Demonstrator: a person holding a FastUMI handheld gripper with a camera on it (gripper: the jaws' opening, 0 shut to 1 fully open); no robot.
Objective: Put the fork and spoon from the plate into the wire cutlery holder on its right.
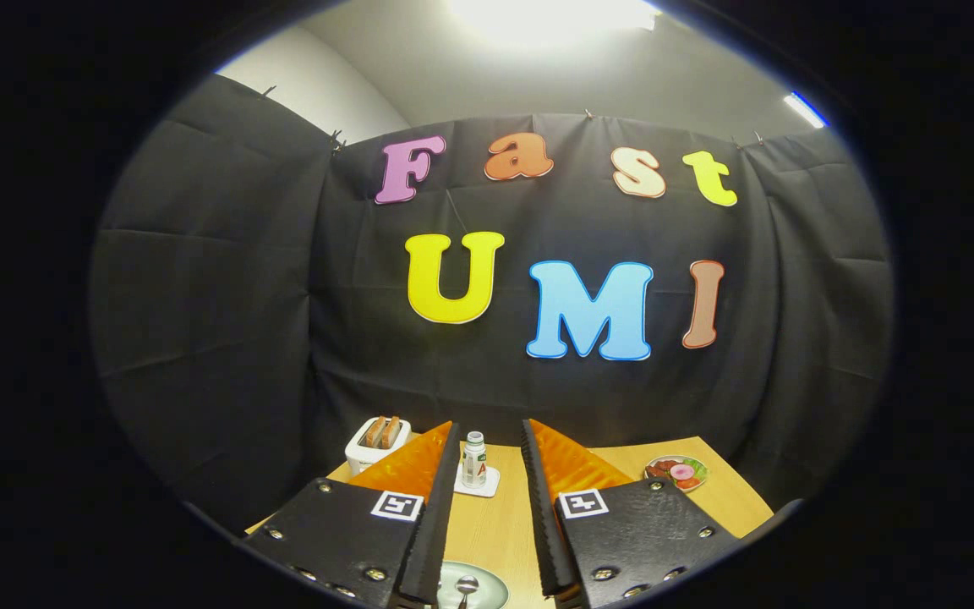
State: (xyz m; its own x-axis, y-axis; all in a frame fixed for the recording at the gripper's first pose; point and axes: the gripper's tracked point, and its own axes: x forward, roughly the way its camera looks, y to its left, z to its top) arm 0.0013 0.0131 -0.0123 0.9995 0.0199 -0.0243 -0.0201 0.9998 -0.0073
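Note:
My gripper (489,440) is open, its two fingers raised above the wooden table (500,524) with nothing between them. Low between the fingers, close to me, lies a pale round plate (487,577). A spoon (466,585) rests on it, bowl end pointing away from me. The fingers hide the rest of the plate.
Beyond the fingertips a small bottle (474,459) stands on a white coaster (478,484). A white toaster (375,442) with bread slices sits at the far left of the table. A plate of toy food (676,472) lies at the far right.

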